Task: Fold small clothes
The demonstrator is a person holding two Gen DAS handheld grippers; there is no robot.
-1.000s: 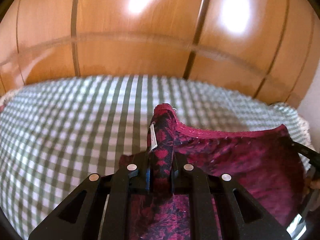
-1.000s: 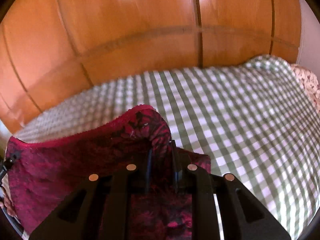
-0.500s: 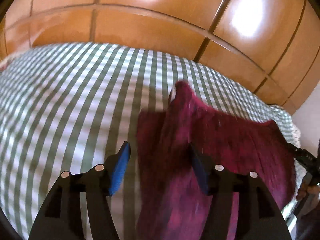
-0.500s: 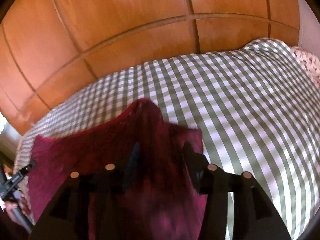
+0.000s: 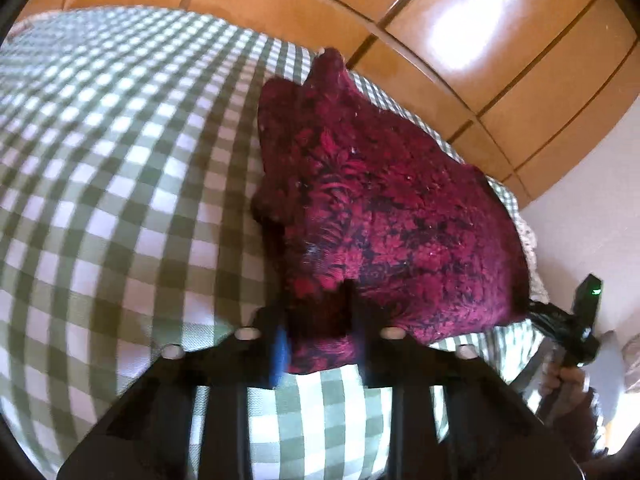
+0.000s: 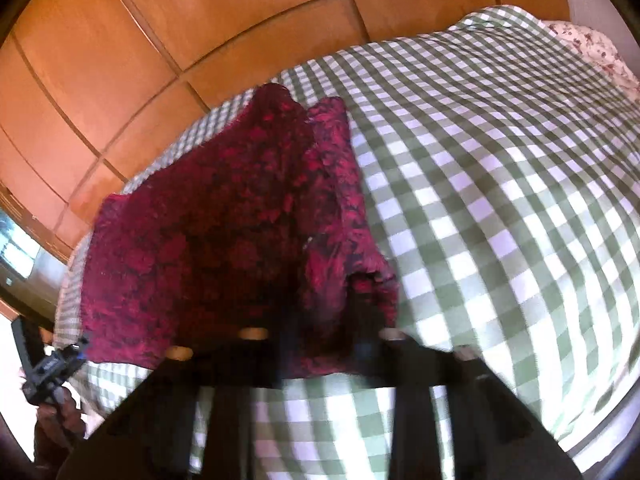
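A small dark-red garment with a floral pattern [image 5: 380,200] lies folded on the green-checked bed cover [image 5: 120,160]. My left gripper [image 5: 320,332] is at the garment's near edge. Its jaws are closing, with the hem bunched between the pads. In the right wrist view the same garment [image 6: 220,232] spreads to the left. My right gripper [image 6: 324,340] sits at its near right corner, jaws also closing with cloth pinched between them. Each wrist view shows the other gripper at the garment's far side: the right gripper [image 5: 568,324] and the left gripper [image 6: 52,368].
Glossy orange wooden panels [image 5: 480,60] rise behind the bed. The checked cover [image 6: 500,200] stretches wide to the right of the garment. A floral pillow [image 6: 592,48] lies at the far right corner. A hand [image 5: 560,380] holds the other gripper's handle.
Both grippers let go of the garment's far edge, opened, and drew back to its near edge. Their jaws have now come together on the near hem.
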